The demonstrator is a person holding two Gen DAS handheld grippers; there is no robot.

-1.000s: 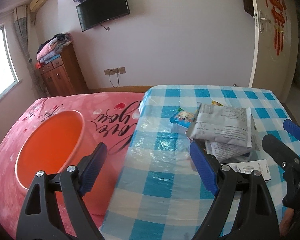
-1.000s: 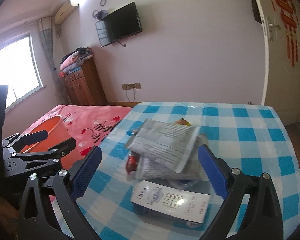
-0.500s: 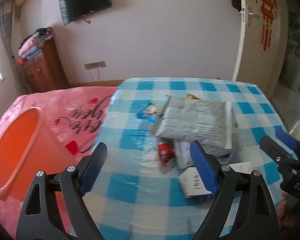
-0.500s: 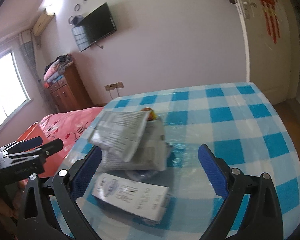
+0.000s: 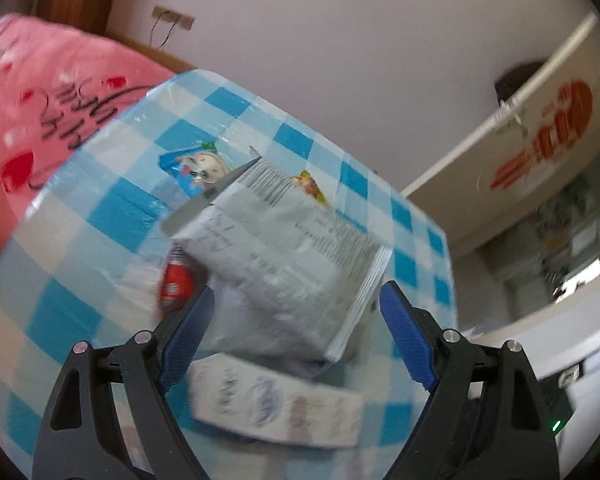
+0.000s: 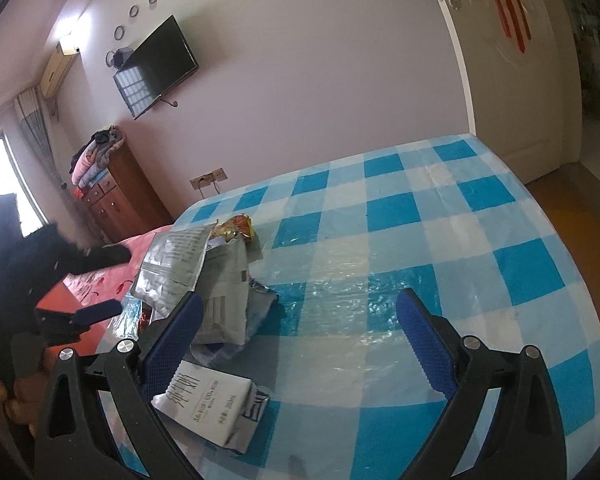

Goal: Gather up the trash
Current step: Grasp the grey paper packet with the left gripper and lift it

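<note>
**Trash heap on the checked table, both grippers open above it**

A blue-and-white checked tablecloth [image 6: 400, 248] covers the table, and the trash lies bunched near its left edge. On top is a large grey printed pouch [image 5: 284, 264], tilted, resting on a second grey bag [image 6: 224, 292] under it. Just beside the pile on its left are a red wrapper [image 5: 176, 284] and a blue snack packet with a cartoon figure [image 5: 196, 166]; a yellow-orange wrapper [image 6: 236, 230] pokes out at the far side. Nearer the cameras lies a white carton with printed text [image 6: 204, 404], flat on the cloth and partly under the pile's edge.

The left gripper [image 5: 294, 340] has its blue pads spread wide, with the near end of the grey pouch between them; the picture is blurred and I cannot tell whether a pad touches it. The right gripper [image 6: 296, 344] is also spread wide, with only bare cloth between its pads; its left pad overlaps the white carton and the grey bag in the view.

Left of the table lies a pink bedspread with black lettering [image 5: 60, 92]. An orange shape [image 6: 76, 308] shows behind the left gripper in the right wrist view, too hidden to tell what it is or whether it holds anything. A wall-mounted television [image 6: 156, 68], a wooden cabinet stacked with folded cloth [image 6: 120, 196] and a white door [image 6: 512, 60] stand around the room.
</note>
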